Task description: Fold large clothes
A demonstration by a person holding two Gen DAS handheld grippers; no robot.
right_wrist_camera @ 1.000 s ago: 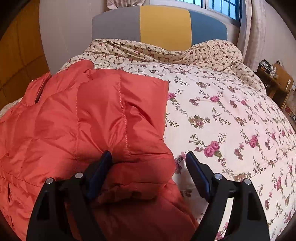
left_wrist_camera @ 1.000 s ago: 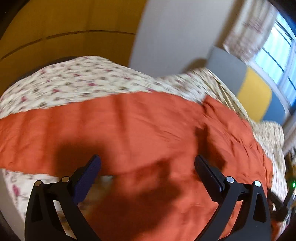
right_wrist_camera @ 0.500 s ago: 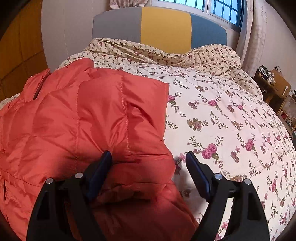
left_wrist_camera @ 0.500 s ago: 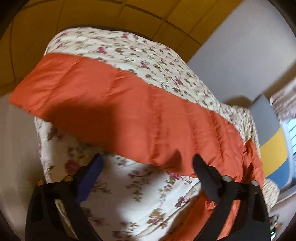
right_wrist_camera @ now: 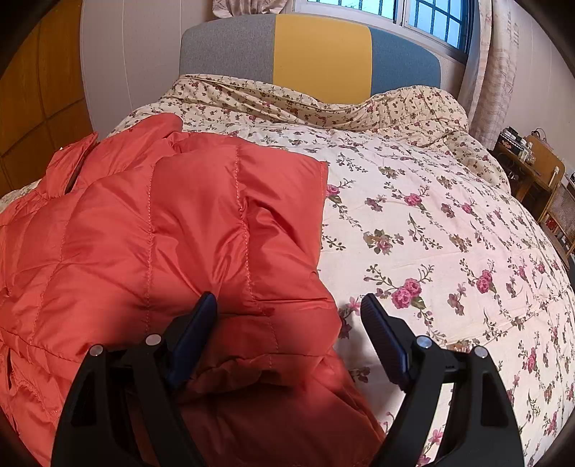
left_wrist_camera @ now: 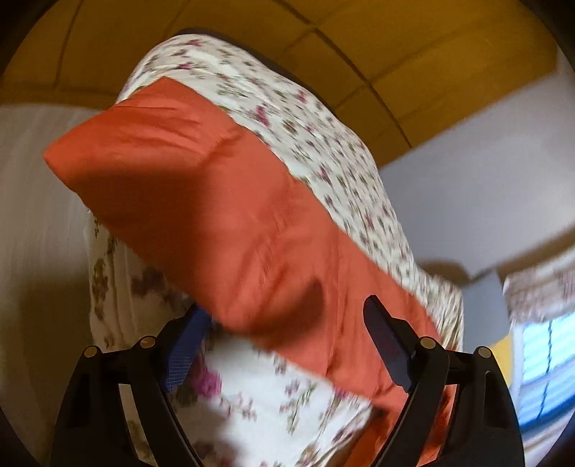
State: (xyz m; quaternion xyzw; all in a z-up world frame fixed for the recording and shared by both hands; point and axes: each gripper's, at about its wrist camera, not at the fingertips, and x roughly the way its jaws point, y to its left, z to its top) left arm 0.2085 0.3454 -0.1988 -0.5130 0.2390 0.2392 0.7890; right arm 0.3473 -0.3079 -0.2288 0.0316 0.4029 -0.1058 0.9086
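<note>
An orange quilted down jacket lies spread on the left half of a floral bed quilt. My right gripper hovers open over the jacket's folded near corner; puffy fabric bulges between its fingers and the left finger rests against it. In the tilted, blurred left wrist view, a long orange edge of the jacket runs along the side of the bed. My left gripper is low at that edge, its jaws closing with the orange fabric between them; the pads do not visibly press on it.
A grey, yellow and blue headboard stands at the far end under a window. Yellow wooden panels line the left wall. A wooden bedside table with clutter is at the right. The quilt's right half is bare.
The left wrist view has rolled and swung along the bed's side, now close to the jacket's edge, with its jaws slightly narrower. The right gripper and the jacket under it have stayed put.
</note>
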